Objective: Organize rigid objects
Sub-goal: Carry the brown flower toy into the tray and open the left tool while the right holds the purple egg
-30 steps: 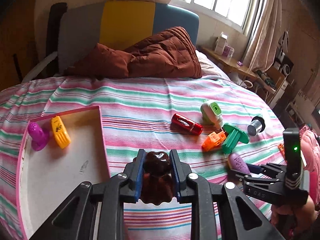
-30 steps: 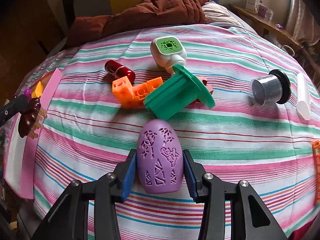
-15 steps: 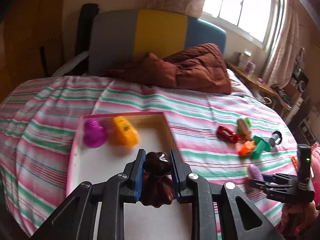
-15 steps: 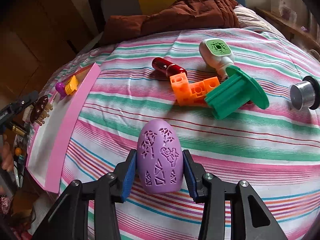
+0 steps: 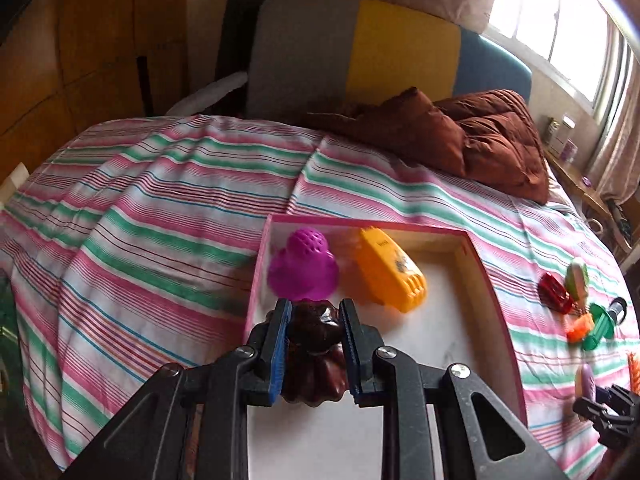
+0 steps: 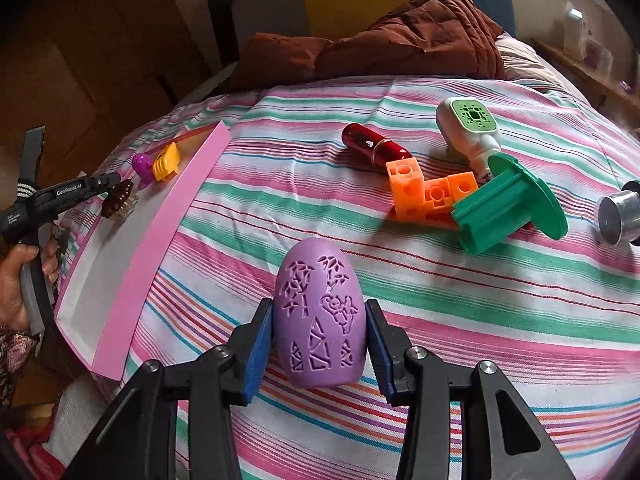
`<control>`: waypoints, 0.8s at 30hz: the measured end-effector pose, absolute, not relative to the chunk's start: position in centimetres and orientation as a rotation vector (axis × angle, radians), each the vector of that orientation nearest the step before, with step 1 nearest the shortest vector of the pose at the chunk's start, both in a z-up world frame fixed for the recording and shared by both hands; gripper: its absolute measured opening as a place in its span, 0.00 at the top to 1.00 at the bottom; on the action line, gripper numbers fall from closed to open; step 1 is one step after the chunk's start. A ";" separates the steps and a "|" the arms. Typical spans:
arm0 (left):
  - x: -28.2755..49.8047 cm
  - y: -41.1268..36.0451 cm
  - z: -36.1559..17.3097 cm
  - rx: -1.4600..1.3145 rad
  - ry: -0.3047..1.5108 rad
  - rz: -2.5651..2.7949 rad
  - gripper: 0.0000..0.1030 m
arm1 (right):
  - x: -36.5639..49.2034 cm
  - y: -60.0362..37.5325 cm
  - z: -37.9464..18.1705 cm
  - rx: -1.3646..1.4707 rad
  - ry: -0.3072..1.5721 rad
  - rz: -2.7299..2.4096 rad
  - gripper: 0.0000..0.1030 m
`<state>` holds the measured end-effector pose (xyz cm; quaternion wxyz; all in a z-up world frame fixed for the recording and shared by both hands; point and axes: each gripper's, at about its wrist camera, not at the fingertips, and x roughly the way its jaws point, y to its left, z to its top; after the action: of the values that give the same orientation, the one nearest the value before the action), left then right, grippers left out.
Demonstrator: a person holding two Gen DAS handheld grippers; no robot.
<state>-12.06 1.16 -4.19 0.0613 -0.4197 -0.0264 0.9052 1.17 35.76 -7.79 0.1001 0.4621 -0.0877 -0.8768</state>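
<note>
The left tool (image 5: 314, 354) grips a brown ridged toy (image 5: 316, 356) at lower centre over the pink tray (image 5: 496, 300), while the right tool (image 6: 318, 346) clamps a purple egg (image 6: 320, 316) low in frame above the striped bed (image 6: 480, 300).

Your count: ten small objects, one tray, two grippers.

You have one pink tray (image 6: 158, 240) holding two loose pieces: one magenta toy (image 5: 303, 268) and one yellow toy (image 5: 390, 274). You carry two more, one per gripper: one dark brown piece (image 5: 314, 354) in the left gripper (image 5: 314, 344) and one purple egg (image 6: 319, 316) in the right gripper (image 6: 318, 340). On the striped bedcover (image 6: 460, 312) you can count six others: one red capsule (image 6: 374, 147), one orange block piece (image 6: 430, 192), one green flanged piece (image 6: 506, 204), one white-and-green bottle (image 6: 470, 126), one silver cylinder (image 6: 618, 218) and one orange piece (image 5: 633, 364) at the edge.
</note>
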 end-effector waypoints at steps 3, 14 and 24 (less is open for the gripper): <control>-12.1 1.0 -3.6 -1.227 -0.066 2.770 0.67 | 1.3 35.6 -7.7 1.352 -0.240 -2.604 0.56; -7.6 1.2 -3.3 -1.164 -0.143 2.712 0.63 | 1.4 33.4 -6.7 1.307 -0.151 -2.604 0.56; -5.5 3.4 -4.8 -1.217 -0.066 2.615 0.63 | -0.3 31.0 -5.2 1.289 -0.189 -2.605 0.56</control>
<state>-5.48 3.41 -4.80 0.1282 -0.4183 -0.0227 0.8989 -0.29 31.04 -5.19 0.1142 0.4397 -0.0645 -0.8885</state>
